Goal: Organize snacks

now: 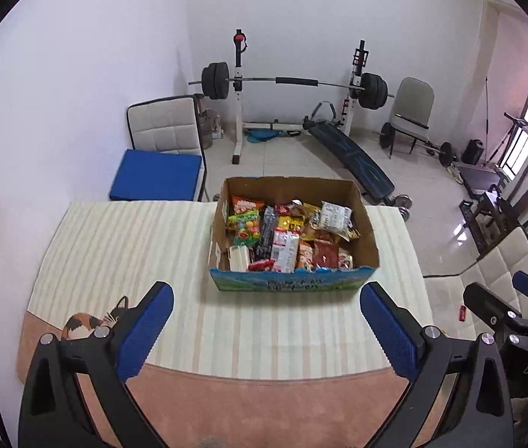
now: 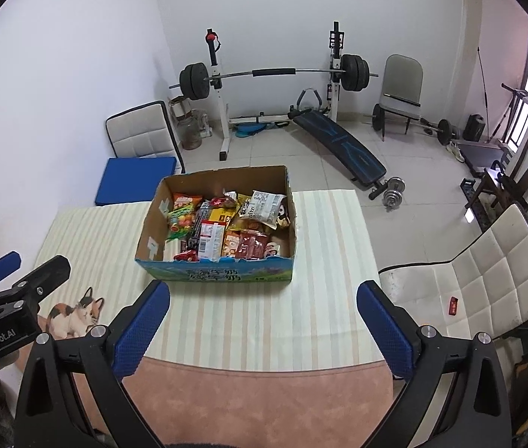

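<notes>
**Snacks all boxed, nothing in your fingers**

Your snacks (image 1: 290,237) sit packed in the box (image 1: 290,283), which stands on the striped tabletop (image 1: 114,246) toward its far side, well apart from both grippers. Judging by that, you are either at the very start or at the very end: every packet you can see is inside the box, none lies loose on the tabletop, and nothing is sorted into groups outside it.

Your left gripper (image 1: 266,330) hangs over the near tabletop with its fingers spread wide and empty. Your right gripper (image 2: 264,326) does the same, just right of the left one, fingers wide, nothing between them.

The near box wall hides the lower ends of the closest packets, and whatever lies under the top layer is out of sight. Most labels are too small to read. A small red thing (image 2: 453,306) lies on the chair (image 2: 488,272) at right; you cannot tell whether it is a snack.
</notes>
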